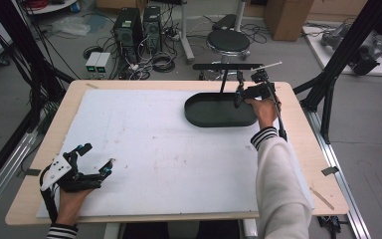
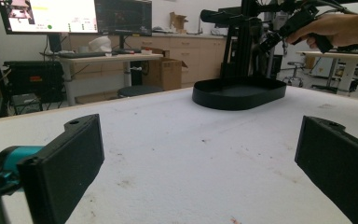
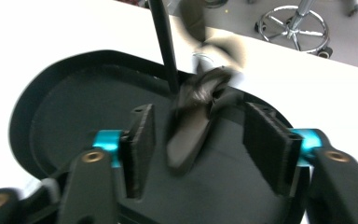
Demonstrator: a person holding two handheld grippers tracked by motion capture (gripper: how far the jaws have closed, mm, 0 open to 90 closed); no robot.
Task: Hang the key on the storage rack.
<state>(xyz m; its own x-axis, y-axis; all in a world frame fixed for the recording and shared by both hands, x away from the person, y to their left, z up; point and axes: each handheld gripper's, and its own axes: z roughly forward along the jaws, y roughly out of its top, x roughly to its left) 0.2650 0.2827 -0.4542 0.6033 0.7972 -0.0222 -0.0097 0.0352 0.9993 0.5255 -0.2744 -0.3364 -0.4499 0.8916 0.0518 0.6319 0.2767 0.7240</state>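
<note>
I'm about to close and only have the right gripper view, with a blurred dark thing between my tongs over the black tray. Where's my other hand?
Observer: The left tongs rest near the table's front left corner on the white mat, far from the black tray.
Operator: Are they holding anything?
Observer: No. The left gripper view shows their jaws wide apart with only bare mat between.
Operator: What is the thin rod in front of me?
Observer: It is the post of a black stand rising from the tray to a horizontal bar on top.
</note>
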